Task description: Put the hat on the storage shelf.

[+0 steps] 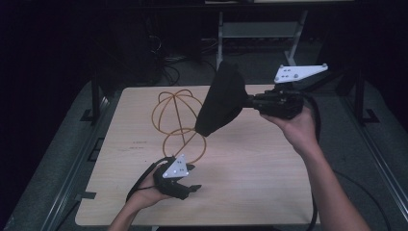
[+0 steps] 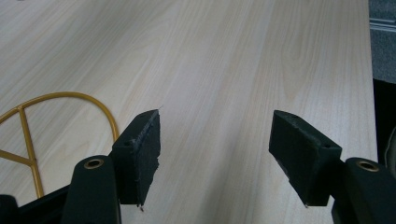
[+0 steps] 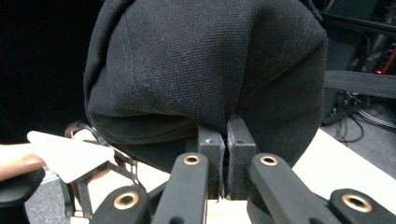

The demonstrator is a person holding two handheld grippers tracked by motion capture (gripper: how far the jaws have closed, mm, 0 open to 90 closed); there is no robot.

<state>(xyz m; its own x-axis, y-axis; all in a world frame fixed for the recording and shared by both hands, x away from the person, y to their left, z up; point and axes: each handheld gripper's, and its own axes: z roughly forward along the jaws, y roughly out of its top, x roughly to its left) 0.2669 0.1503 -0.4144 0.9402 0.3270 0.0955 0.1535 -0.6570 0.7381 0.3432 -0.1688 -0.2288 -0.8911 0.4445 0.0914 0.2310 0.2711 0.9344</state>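
One black cap (image 1: 222, 98) hangs in the air above the far half of the table (image 1: 269, 183), pinched at its edge by your right gripper (image 1: 250, 101), whose jaws are clamped tight on the fabric. At about seven o'clock from the cap, the gold wire hat stand (image 1: 177, 120) rests on the wood, apparently its destination. Carry the cap over the dome, open side down, and lower it squarely before you let go, so the crown settles over the wires rather than snagging one. Your left gripper (image 1: 185, 185), at six o'clock from the stand near the table's near edge, has its jaws spread wide with nothing between them; use it to steady the stand's base ring if the stand tips.
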